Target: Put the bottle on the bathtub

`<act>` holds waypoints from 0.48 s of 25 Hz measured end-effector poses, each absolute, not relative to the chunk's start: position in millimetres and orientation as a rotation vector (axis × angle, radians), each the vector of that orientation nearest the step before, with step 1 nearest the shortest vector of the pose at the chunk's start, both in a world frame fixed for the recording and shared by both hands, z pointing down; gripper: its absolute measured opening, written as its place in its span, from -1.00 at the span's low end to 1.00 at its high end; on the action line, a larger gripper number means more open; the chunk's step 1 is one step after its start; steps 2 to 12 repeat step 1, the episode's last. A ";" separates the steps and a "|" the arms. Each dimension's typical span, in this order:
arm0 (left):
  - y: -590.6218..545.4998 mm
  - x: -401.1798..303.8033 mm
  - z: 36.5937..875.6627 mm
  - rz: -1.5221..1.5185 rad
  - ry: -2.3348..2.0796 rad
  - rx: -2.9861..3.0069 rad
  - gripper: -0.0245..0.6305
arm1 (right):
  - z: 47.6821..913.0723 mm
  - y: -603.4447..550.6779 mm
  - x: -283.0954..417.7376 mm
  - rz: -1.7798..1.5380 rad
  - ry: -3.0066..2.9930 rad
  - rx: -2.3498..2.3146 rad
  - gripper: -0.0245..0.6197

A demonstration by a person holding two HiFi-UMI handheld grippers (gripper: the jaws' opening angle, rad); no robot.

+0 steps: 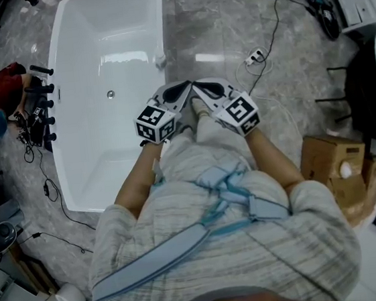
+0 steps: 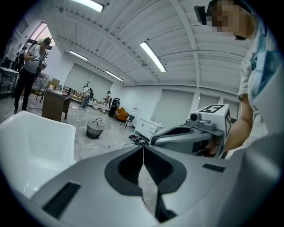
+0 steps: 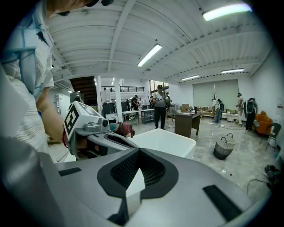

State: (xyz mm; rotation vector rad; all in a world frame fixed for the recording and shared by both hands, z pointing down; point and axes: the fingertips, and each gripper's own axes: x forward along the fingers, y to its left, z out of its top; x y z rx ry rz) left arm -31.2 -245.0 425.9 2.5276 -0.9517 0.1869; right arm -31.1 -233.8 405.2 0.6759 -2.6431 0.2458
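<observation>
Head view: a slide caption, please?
Person holds left tool and right tool, both shut and empty, by a white bathtub.

The bathtub lies open from above, its near right rim free except for a small white object. Black tap fittings crowd its left side. On the floor to the right lie a corded power strip and cardboard boxes.
</observation>
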 end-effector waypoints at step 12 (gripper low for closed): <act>-244.7 -30.7 426.0 0.189 -0.950 2.528 -0.91 | 405.4 -233.6 -30.6 0.245 -2.642 0.676 -0.91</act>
